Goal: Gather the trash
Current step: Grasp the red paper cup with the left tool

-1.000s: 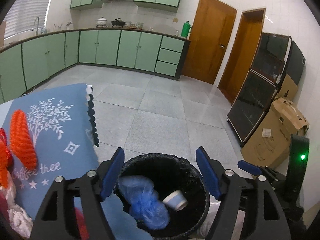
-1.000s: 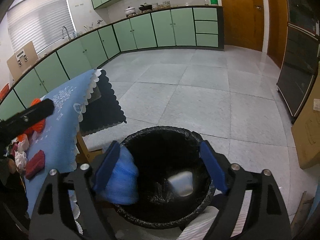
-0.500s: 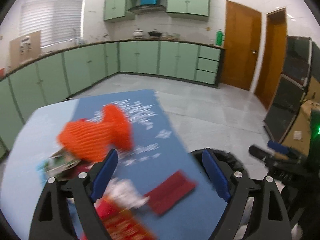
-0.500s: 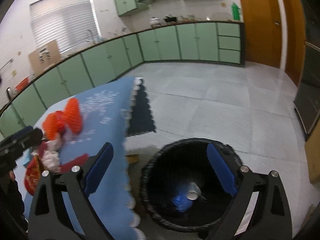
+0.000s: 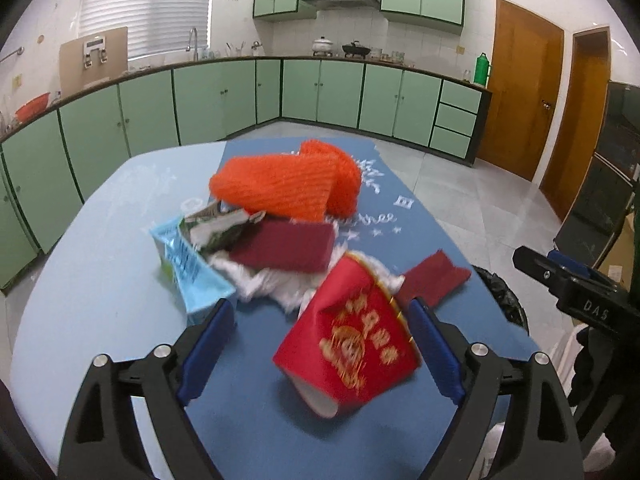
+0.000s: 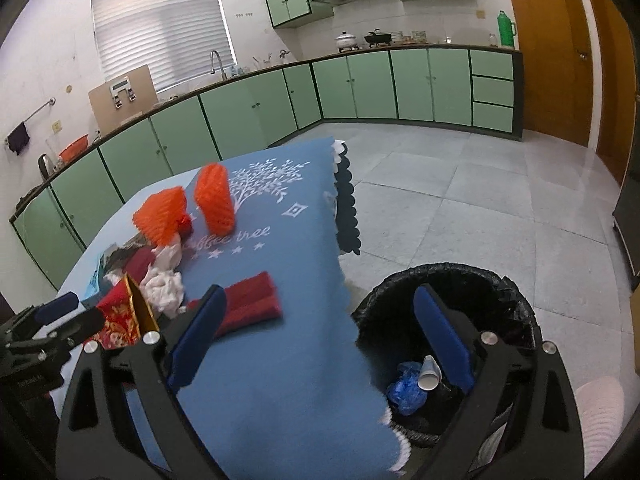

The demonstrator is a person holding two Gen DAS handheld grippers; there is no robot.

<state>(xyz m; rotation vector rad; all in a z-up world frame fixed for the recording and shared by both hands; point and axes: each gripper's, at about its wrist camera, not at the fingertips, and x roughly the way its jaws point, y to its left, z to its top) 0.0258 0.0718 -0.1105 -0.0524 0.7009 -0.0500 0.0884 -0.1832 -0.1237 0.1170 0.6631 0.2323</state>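
My left black, blue-padded tool (image 5: 320, 344) tilts downward, jaws just spread wide, gripping nothing. My right black, blue-padded tool (image 6: 320, 340), at its three o'clock, likewise gapes empty.

Trash pile (image 5: 288, 240) on table (image 5: 100, 280); bin (image 6: 452, 344) just right.

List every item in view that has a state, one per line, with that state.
left gripper: open, empty, jaws just opened
right gripper: open, empty, jaws just opened
trash bin: lined, unlidded
blue bag: crumpled in the bin
paper cup: tipped in the bin
red packet: creased
white tissue: crumpled
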